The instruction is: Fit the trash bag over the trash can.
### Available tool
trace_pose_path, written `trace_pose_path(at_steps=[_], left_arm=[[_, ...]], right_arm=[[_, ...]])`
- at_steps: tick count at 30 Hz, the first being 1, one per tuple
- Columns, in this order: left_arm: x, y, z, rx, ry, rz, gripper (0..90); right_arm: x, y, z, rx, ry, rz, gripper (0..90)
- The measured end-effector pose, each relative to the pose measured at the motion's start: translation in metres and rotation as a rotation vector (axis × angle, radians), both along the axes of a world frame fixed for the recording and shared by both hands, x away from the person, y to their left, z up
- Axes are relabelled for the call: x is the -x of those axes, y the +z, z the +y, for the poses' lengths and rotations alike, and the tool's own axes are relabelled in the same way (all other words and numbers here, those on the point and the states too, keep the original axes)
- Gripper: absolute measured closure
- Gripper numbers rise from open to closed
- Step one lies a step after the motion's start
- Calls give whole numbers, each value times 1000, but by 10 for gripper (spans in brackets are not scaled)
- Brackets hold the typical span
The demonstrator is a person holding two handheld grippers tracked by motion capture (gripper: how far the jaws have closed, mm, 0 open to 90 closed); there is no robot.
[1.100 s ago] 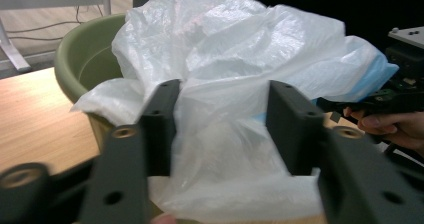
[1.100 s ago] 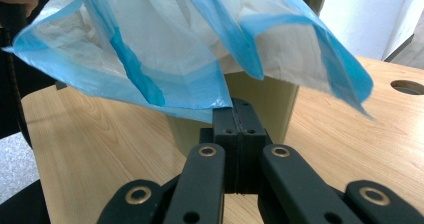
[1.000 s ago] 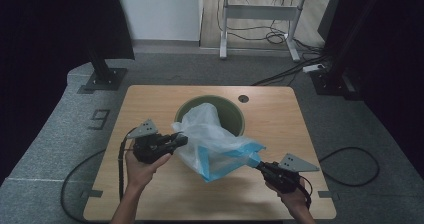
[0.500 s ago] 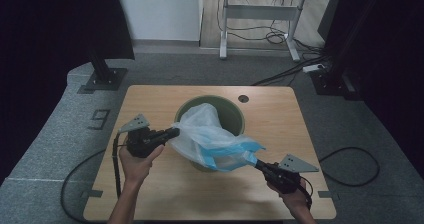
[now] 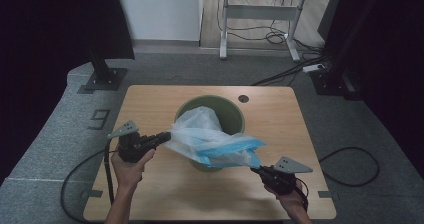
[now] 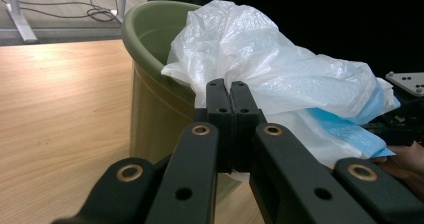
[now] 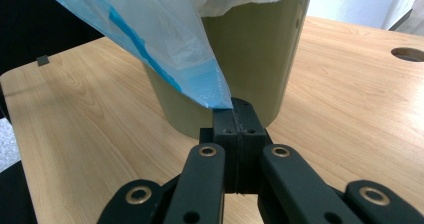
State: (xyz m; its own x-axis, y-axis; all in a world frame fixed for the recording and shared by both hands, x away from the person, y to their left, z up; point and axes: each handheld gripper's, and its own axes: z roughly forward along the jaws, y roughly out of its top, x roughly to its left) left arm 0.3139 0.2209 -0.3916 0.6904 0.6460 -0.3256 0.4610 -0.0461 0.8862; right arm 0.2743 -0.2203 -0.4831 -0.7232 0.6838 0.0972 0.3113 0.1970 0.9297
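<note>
Lining the bin (image 5: 230,113) is maybe half done, by my read — both grippers are clamped on the bag (image 5: 212,141). Your left gripper (image 5: 162,138) pinches the white edge on its side of the rim; its jaws have just closed, film between them. Your right gripper (image 5: 256,169) holds the blue corner, jaws tight together on it. The bag sits over the bin mouth, stretched between your hands, part of it inside. Left to do: spread the opening and fold it over the rim — not yet started.

The right gripper view shows the blue corner (image 7: 217,96) entering the jaws low against the bin wall (image 7: 260,49). The high view gives the table (image 5: 150,194) and the full span.
</note>
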Motion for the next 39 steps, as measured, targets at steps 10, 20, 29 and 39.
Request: trace_pose_path(at_steps=[10,20,29,39], left_arm=[[1,-2,-1,6,-11,-3,898],[1,-2,-4,6,-14,-1,898],[0,0,-6,7,-18,-5,897],[-3,-2,-9,6,-24,5,897]], right_arm=[[15,29,-34,-152,-102,-92,704],[14,58,-31,-128,-122,-171,626],[7,86,-26,-111,-84,-190,597],[-2,74,-9,-72,-81,-151,463]])
